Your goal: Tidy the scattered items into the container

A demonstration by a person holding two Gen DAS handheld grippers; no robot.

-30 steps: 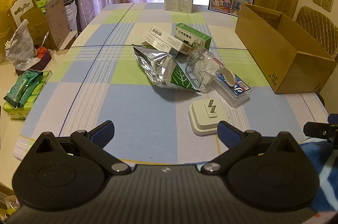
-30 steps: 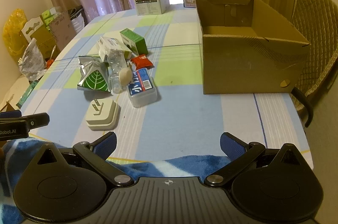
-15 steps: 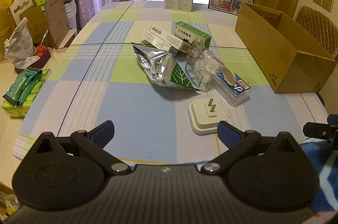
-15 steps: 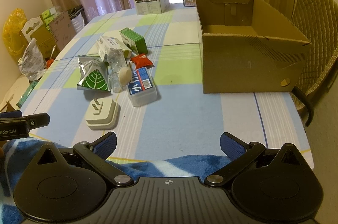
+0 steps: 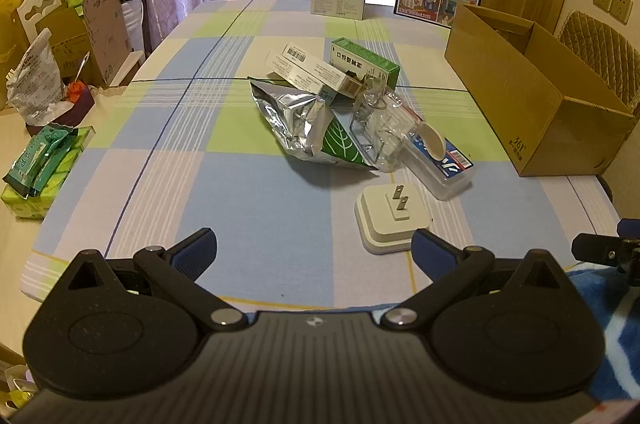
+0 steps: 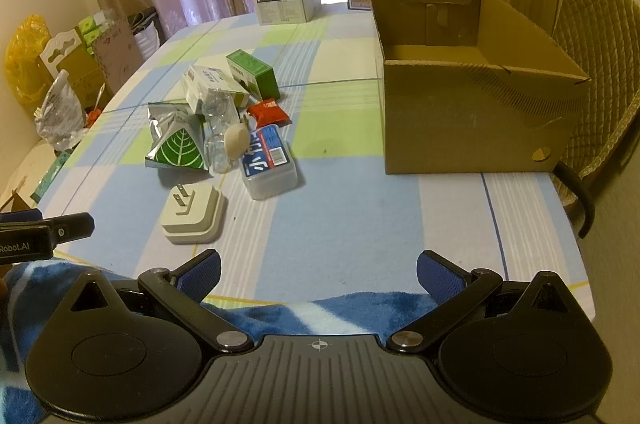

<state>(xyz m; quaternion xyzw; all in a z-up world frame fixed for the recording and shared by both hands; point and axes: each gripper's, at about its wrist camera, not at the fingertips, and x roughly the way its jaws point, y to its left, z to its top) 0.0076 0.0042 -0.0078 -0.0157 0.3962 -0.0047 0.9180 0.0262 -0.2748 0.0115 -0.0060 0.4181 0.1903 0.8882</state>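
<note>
1. The tabletop (image 6: 360, 216) has a checked cloth in blue, green and white.
2. On it lie a white plug adapter (image 6: 194, 214), a foil bag (image 5: 308, 124), a green box (image 5: 364, 62) and an open cardboard box (image 6: 472, 104).

1. Left gripper (image 5: 313, 248): matte black body, two round housings, silver screws at the linkage pivots.
2. Its fingers (image 5: 196, 251) carry ribbed blue pads.
3. Right gripper (image 6: 318, 270): same black build, crosshair mark at 6 o'clock.
4. Blue-and-white fleece garment (image 6: 320, 316) beneath.
</note>
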